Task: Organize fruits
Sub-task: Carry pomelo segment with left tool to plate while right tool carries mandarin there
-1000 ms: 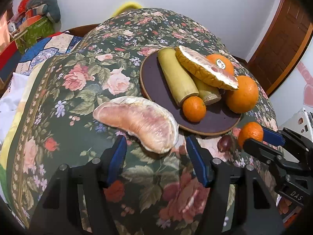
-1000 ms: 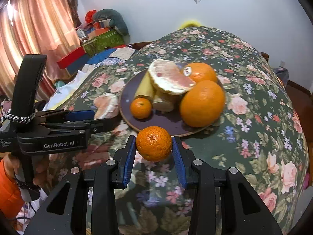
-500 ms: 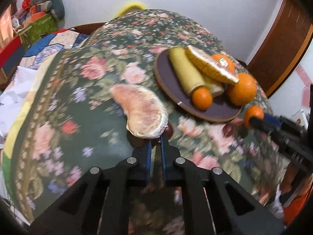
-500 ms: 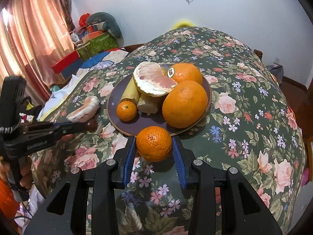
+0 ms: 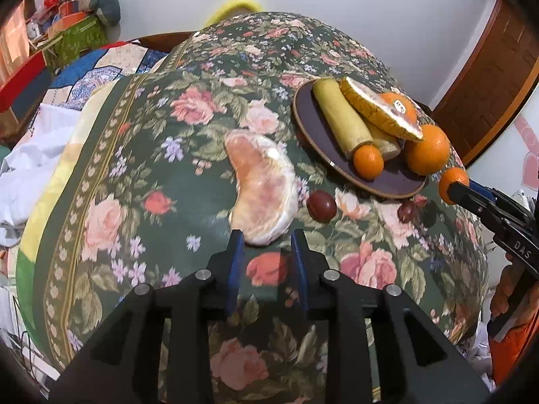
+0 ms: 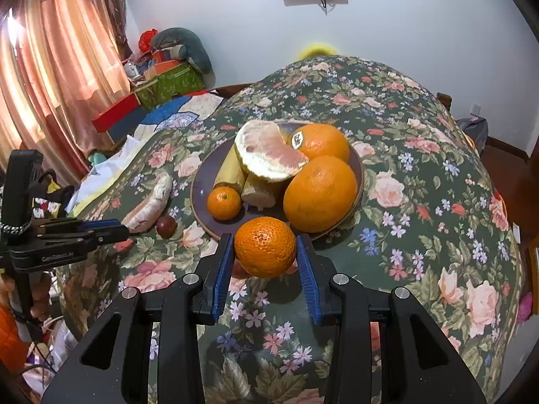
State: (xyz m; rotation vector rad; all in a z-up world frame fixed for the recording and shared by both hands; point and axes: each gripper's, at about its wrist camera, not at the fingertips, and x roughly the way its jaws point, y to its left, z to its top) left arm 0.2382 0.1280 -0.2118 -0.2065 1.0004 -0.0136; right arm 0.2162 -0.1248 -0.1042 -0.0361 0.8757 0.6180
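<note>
A peeled pink pomelo segment [image 5: 261,181] [image 6: 151,203] lies on the floral tablecloth. My left gripper [image 5: 266,239] [image 6: 114,230] is at its near end with the jaws opening; the segment's tip sits between the blue pads, and I see no pad pressing on it. My right gripper [image 6: 265,245] [image 5: 453,190] is shut on a mandarin [image 6: 265,247] [image 5: 453,176], held just in front of the dark plate [image 6: 203,185] [image 5: 306,118]. The plate carries two large oranges, a small mandarin, a pomelo piece and yellow banana pieces.
Two small dark red fruits [image 5: 321,205] [image 5: 406,211] lie on the cloth between the segment and the plate; one shows in the right wrist view [image 6: 166,226]. Boxes, bedding and a curtain stand beyond the table's left edge. A wooden door is at the right.
The left jaws went from wide open around the segment to fully shut, then came slightly apart; the gripper drew back toward the segment's near end. The right gripper kept hold of the mandarin.
</note>
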